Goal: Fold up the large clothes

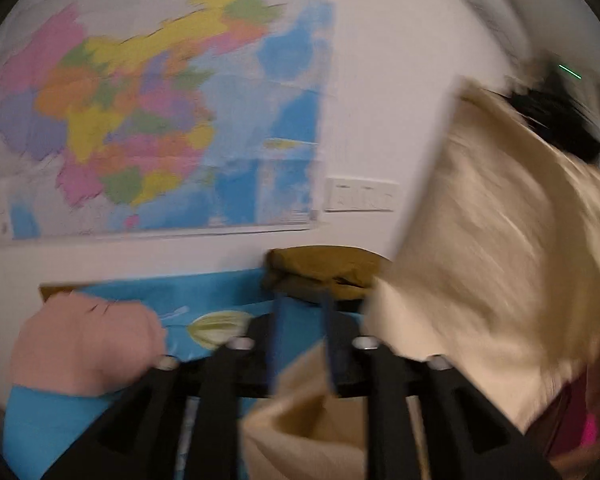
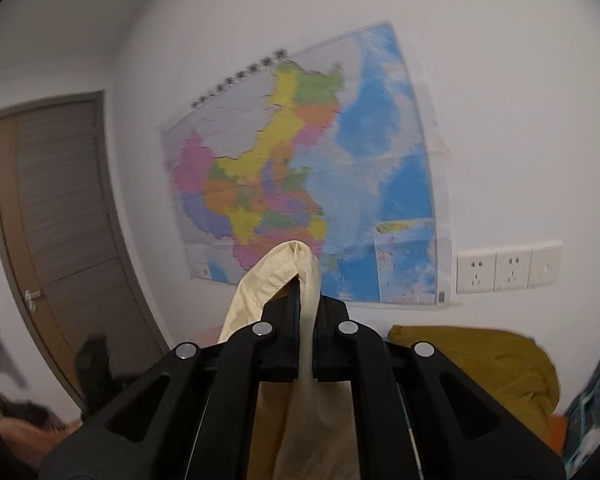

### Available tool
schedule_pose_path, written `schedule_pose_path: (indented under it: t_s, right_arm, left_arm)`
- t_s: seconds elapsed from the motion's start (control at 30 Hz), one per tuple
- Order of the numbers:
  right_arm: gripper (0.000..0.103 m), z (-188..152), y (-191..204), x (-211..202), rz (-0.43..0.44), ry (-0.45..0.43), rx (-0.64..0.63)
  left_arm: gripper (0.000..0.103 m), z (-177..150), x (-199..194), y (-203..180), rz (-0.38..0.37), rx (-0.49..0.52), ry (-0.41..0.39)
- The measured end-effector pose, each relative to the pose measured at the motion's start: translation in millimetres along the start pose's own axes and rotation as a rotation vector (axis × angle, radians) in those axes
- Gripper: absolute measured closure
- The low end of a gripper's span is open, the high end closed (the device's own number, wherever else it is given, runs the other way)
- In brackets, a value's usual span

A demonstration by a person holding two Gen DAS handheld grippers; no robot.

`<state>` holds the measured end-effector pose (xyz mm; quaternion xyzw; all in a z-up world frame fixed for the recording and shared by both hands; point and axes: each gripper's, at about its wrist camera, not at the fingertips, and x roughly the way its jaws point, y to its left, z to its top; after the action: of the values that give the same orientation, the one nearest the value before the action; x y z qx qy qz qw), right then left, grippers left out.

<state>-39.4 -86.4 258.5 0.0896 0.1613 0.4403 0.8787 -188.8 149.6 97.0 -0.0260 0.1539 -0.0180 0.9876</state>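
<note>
A large cream garment hangs in the air, held up by both grippers. In the left wrist view it fills the right side and is blurred by motion. My left gripper has its blue fingers a small gap apart, with cream cloth under them; the grip itself is blurred. My right gripper is shut on a fold of the same cream garment, which loops over the fingertips and hangs down between the fingers.
A coloured wall map and white sockets are on the wall ahead. An olive bundle and a pink bundle lie on a blue sheet. A brown door stands left.
</note>
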Motion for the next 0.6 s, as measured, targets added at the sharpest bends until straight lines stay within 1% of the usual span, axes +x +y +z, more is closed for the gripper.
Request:
schedule_pose_path:
  t_s: [0.03, 0.1, 0.13, 0.2, 0.27, 0.3, 0.33, 0.4, 0.43, 0.47, 0.5, 0.53, 0.57, 0.6]
  right_arm:
    - [0.099, 0.9, -8.6, 6.5, -0.018, 0.001, 0.019]
    - [0.099, 0.4, -24.0, 20.0, -0.048, 0.006, 0.061]
    - [0.099, 0.7, -32.9, 27.5, -0.059, 0.011, 0.087]
    - [0.099, -0.3, -46.4, 39.7, -0.073, 0.027, 0.125]
    - [0.099, -2.6, -58.7, 53.3, -0.081, 0.052, 0.153]
    - [0.099, -4.3, -62.1, 57.6, -0.091, 0.06, 0.159]
    - [0.099, -7.0, -65.8, 61.2, -0.087, 0.07, 0.17]
    - [0.099, -10.9, -70.7, 64.4, -0.083, 0.085, 0.183]
    - [0.099, -12.3, -71.6, 64.5, -0.083, 0.089, 0.186]
    - [0.099, -13.1, -71.3, 64.6, -0.084, 0.094, 0.176]
    - [0.099, -13.7, -69.8, 62.8, -0.084, 0.097, 0.168]
    - [0.099, -13.9, -68.0, 60.2, -0.082, 0.1, 0.162]
    - [0.099, -13.5, -66.5, 59.3, -0.082, 0.104, 0.153]
    - [0.099, -13.3, -64.6, 56.4, -0.087, 0.106, 0.138]
  left_arm:
    - [0.067, -3.5, -2.3, -12.9, -0.025, 0.027, -0.005]
    - [0.066, -14.0, -7.9, -39.5, -0.132, 0.114, -0.027]
    - [0.063, -21.7, -13.4, -50.5, -0.169, 0.142, -0.041]
    - [0.056, -35.4, -20.9, -76.6, -0.275, 0.252, -0.073]
    - [0.042, -48.5, -18.2, -101.5, -0.315, 0.333, -0.055]
    - [0.039, -57.1, -10.7, -114.3, -0.329, 0.386, -0.023]
    - [0.034, -66.7, -1.2, -124.1, -0.311, 0.429, 0.008]
    - [0.031, -85.4, 16.4, -138.1, -0.272, 0.495, 0.056]
    - [0.026, -95.5, 27.3, -143.4, -0.243, 0.533, 0.082]
    - [0.023, -108.3, 41.0, -150.4, -0.167, 0.588, 0.106]
    - [0.023, -122.0, 54.2, -156.9, -0.089, 0.656, 0.122]
    - [0.023, -128.7, 59.0, -159.6, -0.053, 0.685, 0.13]
    - [0.023, -140.1, 71.4, -161.3, 0.023, 0.733, 0.135]
    - [0.024, -147.6, 76.1, -162.6, 0.08, 0.763, 0.131]
